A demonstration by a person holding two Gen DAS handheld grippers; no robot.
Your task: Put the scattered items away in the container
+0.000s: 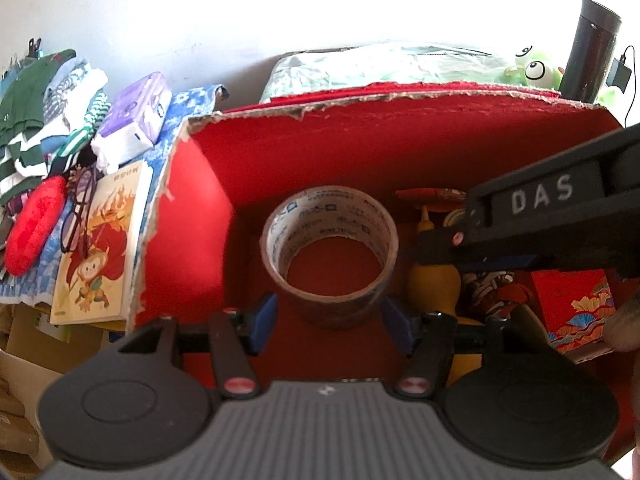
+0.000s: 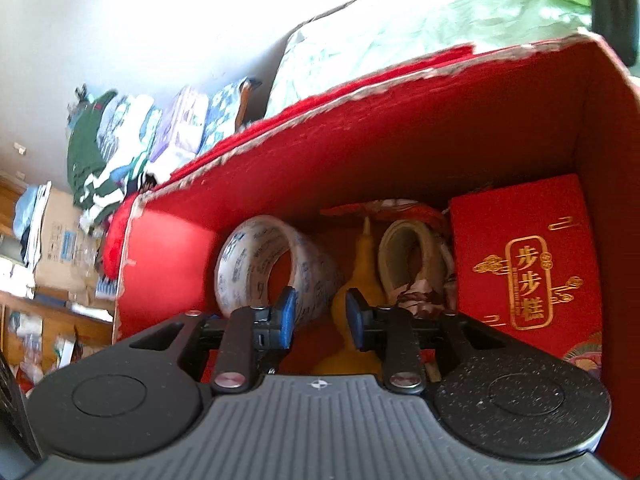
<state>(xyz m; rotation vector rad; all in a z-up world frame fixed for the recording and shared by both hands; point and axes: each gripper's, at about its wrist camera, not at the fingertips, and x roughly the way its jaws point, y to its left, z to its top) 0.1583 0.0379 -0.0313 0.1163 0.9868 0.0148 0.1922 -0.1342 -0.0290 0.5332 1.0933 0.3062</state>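
My left tongs (image 1: 328,320) sit low inside the red box (image 1: 400,148) with their blue pads spread on either side of the tape roll (image 1: 330,256); the roll stands on the box floor, and I cannot tell whether the pads touch it or merely flank it, so I count the tongs as open around it. My right tongs (image 2: 320,316) are also down in the box, pads parted with nothing between them, pointing at the yellow gourd (image 2: 358,284) that lies beside the roll. The main risk, as I judge it, is crowding: in the left view the right tool's black body crosses just over the gourd and close to the roll, so lifting either hand carelessly could knock the two tools together or tip the roll over. A pad could also drag the roll up as I withdraw. The box walls are tall with ragged, torn rims, and the left wall stands near the roll, so a sideways exit could catch cardboard. The right half is packed: gourd, a patterned bundle (image 2: 416,264) and a red packet (image 2: 524,256) against the far corner. The clear way out is straight up. Outside, left of the box, a book (image 1: 102,248), glasses (image 1: 78,208) and a tissue pack (image 1: 136,116) lie on the table, still to be gathered.
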